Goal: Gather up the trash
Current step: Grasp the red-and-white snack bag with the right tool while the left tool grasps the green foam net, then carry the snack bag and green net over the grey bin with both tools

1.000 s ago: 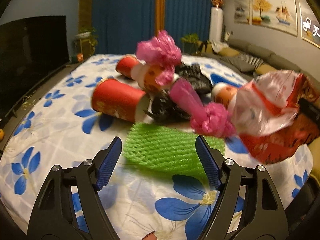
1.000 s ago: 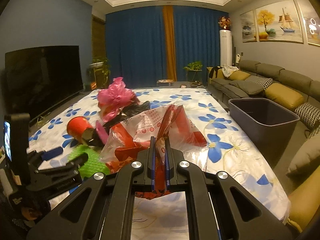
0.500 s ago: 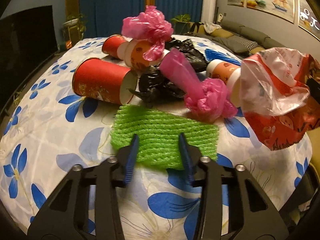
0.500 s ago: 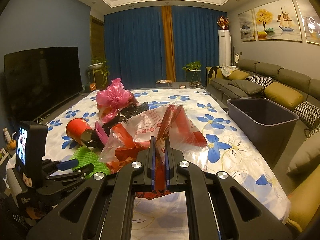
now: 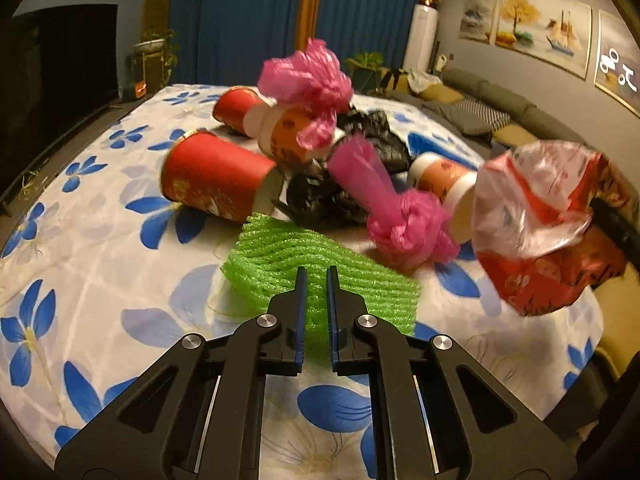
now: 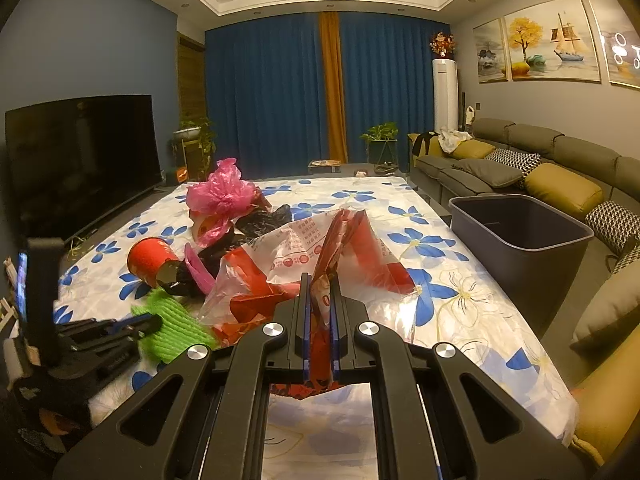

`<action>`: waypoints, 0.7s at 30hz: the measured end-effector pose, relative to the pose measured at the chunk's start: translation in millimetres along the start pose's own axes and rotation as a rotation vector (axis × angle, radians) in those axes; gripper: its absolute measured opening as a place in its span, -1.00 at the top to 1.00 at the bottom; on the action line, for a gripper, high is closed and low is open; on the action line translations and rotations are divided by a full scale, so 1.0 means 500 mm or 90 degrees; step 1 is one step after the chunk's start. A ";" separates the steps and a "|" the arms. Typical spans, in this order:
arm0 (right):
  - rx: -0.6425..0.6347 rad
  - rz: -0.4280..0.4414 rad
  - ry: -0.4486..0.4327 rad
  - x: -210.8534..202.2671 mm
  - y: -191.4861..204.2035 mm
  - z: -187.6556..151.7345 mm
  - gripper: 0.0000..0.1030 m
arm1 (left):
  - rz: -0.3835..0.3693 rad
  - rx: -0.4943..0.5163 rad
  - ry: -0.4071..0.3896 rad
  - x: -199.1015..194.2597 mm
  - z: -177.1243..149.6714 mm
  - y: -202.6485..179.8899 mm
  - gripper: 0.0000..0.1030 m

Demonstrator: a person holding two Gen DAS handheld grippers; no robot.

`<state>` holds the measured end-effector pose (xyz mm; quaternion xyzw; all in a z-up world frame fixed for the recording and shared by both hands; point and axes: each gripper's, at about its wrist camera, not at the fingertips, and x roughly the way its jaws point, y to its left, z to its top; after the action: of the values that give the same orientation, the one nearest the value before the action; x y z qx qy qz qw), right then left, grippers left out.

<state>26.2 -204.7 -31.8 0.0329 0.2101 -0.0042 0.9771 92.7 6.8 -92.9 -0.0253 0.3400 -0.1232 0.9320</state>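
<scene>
The left tongs [image 5: 316, 280] have just been closing and now pinch the near edge of the green foam net [image 5: 320, 268] on the flowered worktop [image 5: 100, 280]. The right tongs [image 6: 320, 284] clamp a red-and-clear plastic bag [image 6: 320, 252]. Beyond lie red cups [image 5: 212, 182] and pink bags [image 5: 308, 80]; a grey bin [image 6: 520, 236] stands beside the worktop.

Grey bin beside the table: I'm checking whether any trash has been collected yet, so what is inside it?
The grey bin shows only bare dark inner walls. Its floor is hidden behind the near rim, so low-lying trash cannot be ruled out.
</scene>
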 end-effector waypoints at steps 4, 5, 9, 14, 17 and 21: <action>0.001 -0.001 -0.002 -0.001 -0.001 0.001 0.84 | -0.009 -0.005 -0.024 -0.033 0.015 -0.001 0.84; 0.000 -0.002 -0.004 -0.002 -0.002 0.002 0.84 | -0.010 -0.006 -0.032 -0.042 0.020 -0.002 0.84; -0.005 -0.007 -0.012 -0.009 -0.004 0.010 0.84 | -0.020 0.003 -0.072 -0.082 0.048 -0.016 0.84; -0.005 -0.013 -0.027 -0.016 -0.019 0.029 0.84 | -0.041 0.005 -0.108 -0.114 0.091 -0.033 0.84; -0.002 -0.021 -0.041 -0.019 -0.037 0.045 0.84 | -0.049 0.018 -0.128 -0.122 0.123 -0.057 0.84; -0.005 -0.042 -0.061 -0.023 -0.063 0.068 0.84 | -0.062 0.040 -0.152 -0.122 0.160 -0.102 0.84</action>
<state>29.0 -238.2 2.1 0.0222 0.1640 -0.0372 0.9855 88.2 -30.6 13.5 -0.0267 0.2212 -0.1748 0.9591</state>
